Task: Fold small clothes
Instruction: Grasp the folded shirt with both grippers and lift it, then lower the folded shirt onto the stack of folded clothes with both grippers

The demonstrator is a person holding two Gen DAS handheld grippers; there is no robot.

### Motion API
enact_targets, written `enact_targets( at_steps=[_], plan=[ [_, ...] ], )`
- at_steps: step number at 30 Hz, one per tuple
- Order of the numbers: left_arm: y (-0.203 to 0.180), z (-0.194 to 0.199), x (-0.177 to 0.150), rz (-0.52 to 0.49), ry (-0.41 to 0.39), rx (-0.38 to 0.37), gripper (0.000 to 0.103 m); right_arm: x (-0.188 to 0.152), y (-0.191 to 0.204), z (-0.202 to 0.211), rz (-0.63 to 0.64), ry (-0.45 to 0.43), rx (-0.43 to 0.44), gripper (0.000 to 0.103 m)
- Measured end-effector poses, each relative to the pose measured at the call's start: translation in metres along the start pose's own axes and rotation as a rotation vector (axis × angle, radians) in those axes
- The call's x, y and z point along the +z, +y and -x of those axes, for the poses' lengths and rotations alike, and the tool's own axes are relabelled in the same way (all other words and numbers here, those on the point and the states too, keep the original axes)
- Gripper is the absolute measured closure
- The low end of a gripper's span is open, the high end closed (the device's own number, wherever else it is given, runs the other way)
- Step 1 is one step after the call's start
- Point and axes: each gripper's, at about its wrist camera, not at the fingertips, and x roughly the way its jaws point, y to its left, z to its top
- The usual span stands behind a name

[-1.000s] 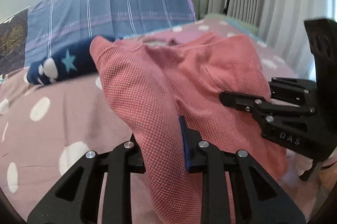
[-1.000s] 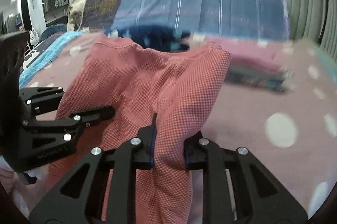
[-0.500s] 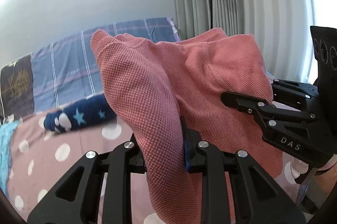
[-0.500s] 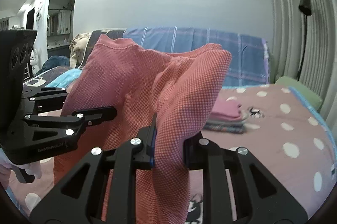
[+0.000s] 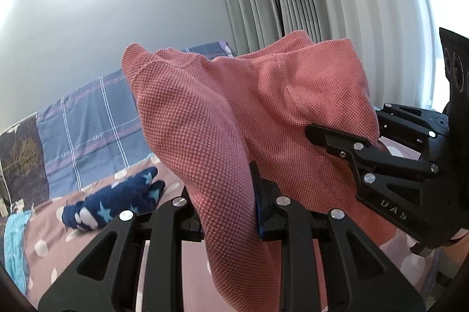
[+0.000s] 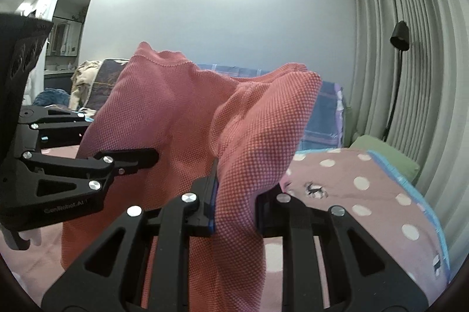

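Nearest us, our left hand-held gripper [image 5: 227, 209] and right hand-held gripper [image 6: 234, 208] each pinch an edge of the salmon-pink knit garment [image 5: 263, 118], which hangs in the air between them, above the polka-dot bed [image 6: 366, 192]. To fold it well, we judge we should draw both corners level and taut, then lower the hanging cloth flat before doubling it over. Farther off, only the left view shows a navy star-print garment [image 5: 117, 203] lying on the bed; only the right view shows a green pillow [image 6: 387, 156] and an arched doorway [image 6: 73, 19].
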Motion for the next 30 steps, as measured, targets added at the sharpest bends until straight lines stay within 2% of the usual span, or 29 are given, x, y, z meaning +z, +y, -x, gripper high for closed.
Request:
enact_targets(
  at_steps=[9,15,23,30],
  plan=[
    [-0.001,-0.052,0.039,-0.035,-0.022,0.034,0.078,0.018,-0.037,-0.056,-0.036,-0.017,-0.062,0.083],
    [0.006,-0.091,0.065,-0.044,-0.039,0.069,0.078,0.034,-0.055,-0.107,0.012,-0.032,-0.137,0.083],
    [0.016,-0.147,0.093,-0.143,-0.048,0.145,0.078,0.055,-0.079,-0.179,0.006,0.006,-0.179,0.083],
    [0.034,-0.190,0.094,-0.118,-0.020,0.158,0.078,0.058,-0.091,-0.243,-0.037,0.070,-0.173,0.083]
  ],
)
